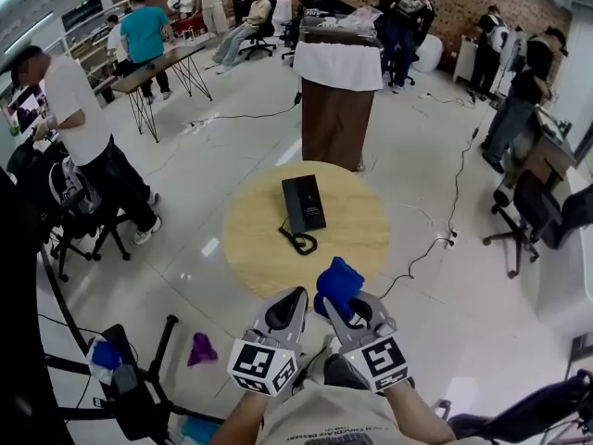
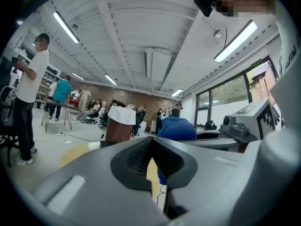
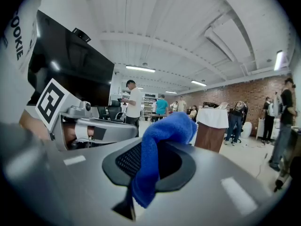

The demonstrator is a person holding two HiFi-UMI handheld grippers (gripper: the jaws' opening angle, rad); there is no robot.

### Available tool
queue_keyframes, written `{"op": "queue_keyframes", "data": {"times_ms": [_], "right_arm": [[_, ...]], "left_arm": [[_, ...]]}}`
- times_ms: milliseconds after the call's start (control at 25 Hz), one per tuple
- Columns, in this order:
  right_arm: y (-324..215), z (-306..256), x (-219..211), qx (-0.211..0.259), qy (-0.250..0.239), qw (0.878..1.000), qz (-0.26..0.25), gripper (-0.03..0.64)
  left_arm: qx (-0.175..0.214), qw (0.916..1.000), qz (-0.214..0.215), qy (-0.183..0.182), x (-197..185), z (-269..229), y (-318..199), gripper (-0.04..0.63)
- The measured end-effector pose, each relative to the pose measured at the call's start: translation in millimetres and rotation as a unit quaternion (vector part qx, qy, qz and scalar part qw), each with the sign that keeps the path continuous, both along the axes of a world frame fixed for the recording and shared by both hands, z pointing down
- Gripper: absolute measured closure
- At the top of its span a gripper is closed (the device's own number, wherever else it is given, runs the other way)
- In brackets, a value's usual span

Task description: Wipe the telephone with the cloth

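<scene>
Two tools near table edge — left tool pinched empty, right tool clamps cloth.

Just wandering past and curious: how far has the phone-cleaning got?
Done: the right hand-held gripper is clamped on the fluffy blue cloth. In hand: both hang short of the round wooden table; the left hand-held gripper is shut, empty. Left: the flat black telephone lies untouched, so all the wiping.
</scene>
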State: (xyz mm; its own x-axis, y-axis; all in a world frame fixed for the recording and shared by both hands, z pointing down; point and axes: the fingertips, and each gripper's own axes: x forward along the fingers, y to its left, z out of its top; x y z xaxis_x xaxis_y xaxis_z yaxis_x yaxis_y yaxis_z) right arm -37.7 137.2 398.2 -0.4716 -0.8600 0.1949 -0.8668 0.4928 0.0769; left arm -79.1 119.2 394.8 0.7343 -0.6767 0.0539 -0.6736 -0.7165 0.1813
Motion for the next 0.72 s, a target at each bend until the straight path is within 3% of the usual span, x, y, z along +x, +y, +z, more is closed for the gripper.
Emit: {"op": "queue_keyframes", "data": {"times_ms": [720], "right_arm": [[-46,4,14,0.007,-0.008,1.000,0.011,0.555]], "left_arm": [[0.000,0.9998,-0.006,-0.020,7,8,-45,0.595]]}}
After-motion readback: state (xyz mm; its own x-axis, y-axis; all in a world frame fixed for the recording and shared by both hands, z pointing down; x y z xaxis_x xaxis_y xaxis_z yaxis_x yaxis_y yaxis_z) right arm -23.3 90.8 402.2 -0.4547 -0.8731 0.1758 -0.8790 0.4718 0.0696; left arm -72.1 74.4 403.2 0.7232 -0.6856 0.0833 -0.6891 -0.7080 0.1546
